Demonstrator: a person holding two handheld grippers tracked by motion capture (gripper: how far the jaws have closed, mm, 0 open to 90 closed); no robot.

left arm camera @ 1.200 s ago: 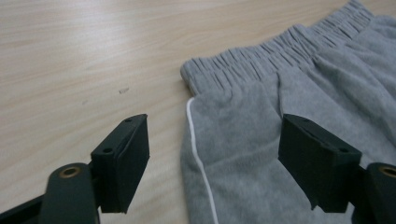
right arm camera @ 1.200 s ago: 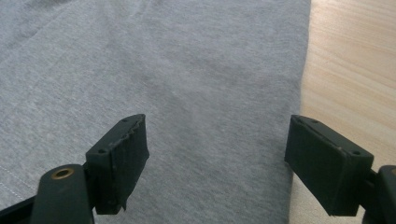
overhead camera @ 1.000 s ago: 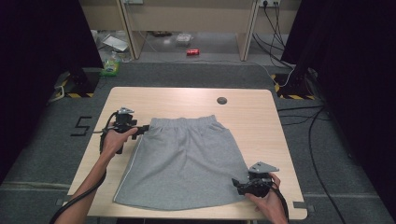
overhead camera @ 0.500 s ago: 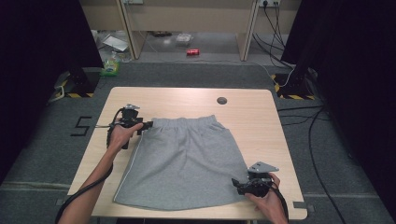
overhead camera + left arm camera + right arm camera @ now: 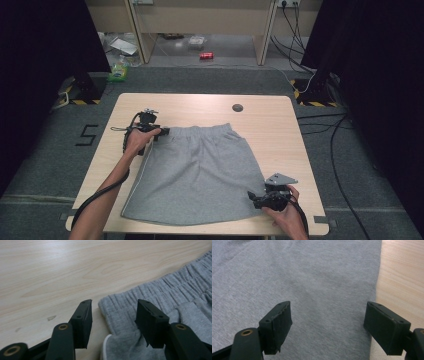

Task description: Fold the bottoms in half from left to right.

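A grey skirt (image 5: 200,175) with an elastic waistband lies flat on the wooden table (image 5: 280,125), waistband at the far end. My left gripper (image 5: 161,133) is at the waistband's left corner (image 5: 110,306), open, its jaws on either side of that corner. My right gripper (image 5: 254,196) rests at the skirt's near right corner, open wide. In the right gripper view the grey cloth (image 5: 312,282) lies under and between the jaws, its edge just inside the right one.
A small round dark spot (image 5: 237,107) marks the table's far side. Bare wood surrounds the skirt on the left, far and right sides. Beyond the table lie cables, a red can (image 5: 206,55) and clutter on the floor.
My left gripper has moved right, up to the waistband's left corner. The right gripper has stayed in place at the near right corner.
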